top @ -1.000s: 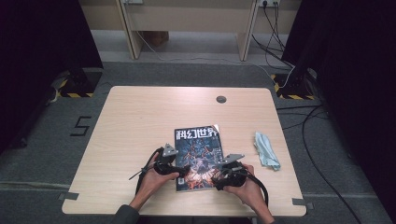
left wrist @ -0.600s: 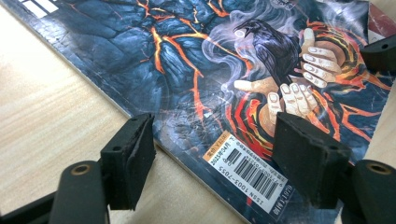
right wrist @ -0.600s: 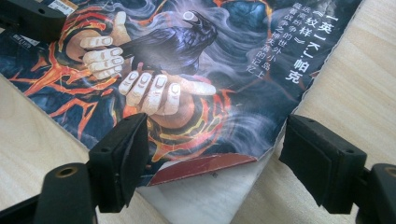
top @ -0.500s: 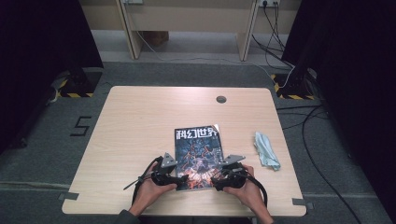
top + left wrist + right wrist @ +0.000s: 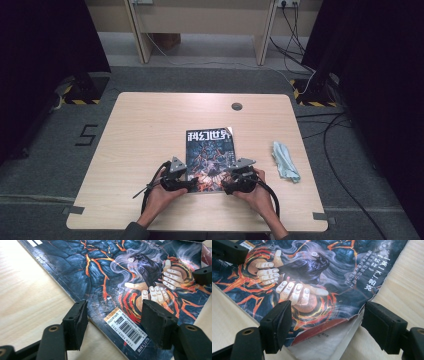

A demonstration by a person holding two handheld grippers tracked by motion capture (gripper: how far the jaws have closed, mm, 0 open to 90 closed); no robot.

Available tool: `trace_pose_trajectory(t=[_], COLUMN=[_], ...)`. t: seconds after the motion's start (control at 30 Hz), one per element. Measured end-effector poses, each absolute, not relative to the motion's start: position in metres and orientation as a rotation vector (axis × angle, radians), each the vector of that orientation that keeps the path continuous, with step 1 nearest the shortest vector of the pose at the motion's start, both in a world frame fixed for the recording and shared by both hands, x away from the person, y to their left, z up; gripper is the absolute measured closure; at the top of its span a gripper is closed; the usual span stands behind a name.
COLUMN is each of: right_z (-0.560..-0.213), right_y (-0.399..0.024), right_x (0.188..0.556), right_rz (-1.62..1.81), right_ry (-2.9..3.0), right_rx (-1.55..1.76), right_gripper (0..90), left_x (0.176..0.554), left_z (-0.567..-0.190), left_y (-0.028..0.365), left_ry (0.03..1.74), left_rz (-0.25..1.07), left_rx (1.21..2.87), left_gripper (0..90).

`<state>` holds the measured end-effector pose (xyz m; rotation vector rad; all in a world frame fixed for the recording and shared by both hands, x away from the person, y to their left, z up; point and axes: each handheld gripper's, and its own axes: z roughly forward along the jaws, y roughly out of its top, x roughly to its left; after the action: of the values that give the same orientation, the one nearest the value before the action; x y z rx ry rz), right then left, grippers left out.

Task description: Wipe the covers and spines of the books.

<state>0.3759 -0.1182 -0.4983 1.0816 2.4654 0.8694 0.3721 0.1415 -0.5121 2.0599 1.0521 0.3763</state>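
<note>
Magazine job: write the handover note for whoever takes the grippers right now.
Left gripper: open, jaws just been closing, astride the near left corner of the magazine by the barcode; pads not yet pressing.
Right gripper: open, astride the near right corner, where the cover curls up off the inner pages.
Magazine lies flat, closed, near the table's front edge; cloth lies to its right.
Done: both grippers placed.
Left: probably grip the cover; nothing lifted yet.

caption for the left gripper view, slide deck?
Left gripper, fingers open and just been closing, straddling the barcode corner of the magazine on the wooden table.
</note>
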Motion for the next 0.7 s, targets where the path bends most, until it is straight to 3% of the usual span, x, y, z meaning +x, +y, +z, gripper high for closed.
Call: trace_pose_trajectory(t=[0.47, 0.53, 0.7], right_z=[-0.501, -0.499, -0.489], right_y=[-0.11, -0.116, -0.131], right_x=[0.39, 0.392, 0.395], right_rz=[0.942, 0.979, 1.053], right_ry=[2.448, 2.446, 2.401], right_rx=[1.136, 1.153, 1.195], right_gripper=[25.0, 28.0, 24.9], left_x=[0.378, 0.378, 0.374], left_z=[-0.513, -0.512, -0.51], left_y=[0.152, 0.154, 0.16], left_ry=[1.12, 1.123, 1.14], left_rz=[0.431, 0.432, 0.42], left_rx=[2.027, 2.036, 2.011], left_gripper=[36.3, 33.3, 29.0])
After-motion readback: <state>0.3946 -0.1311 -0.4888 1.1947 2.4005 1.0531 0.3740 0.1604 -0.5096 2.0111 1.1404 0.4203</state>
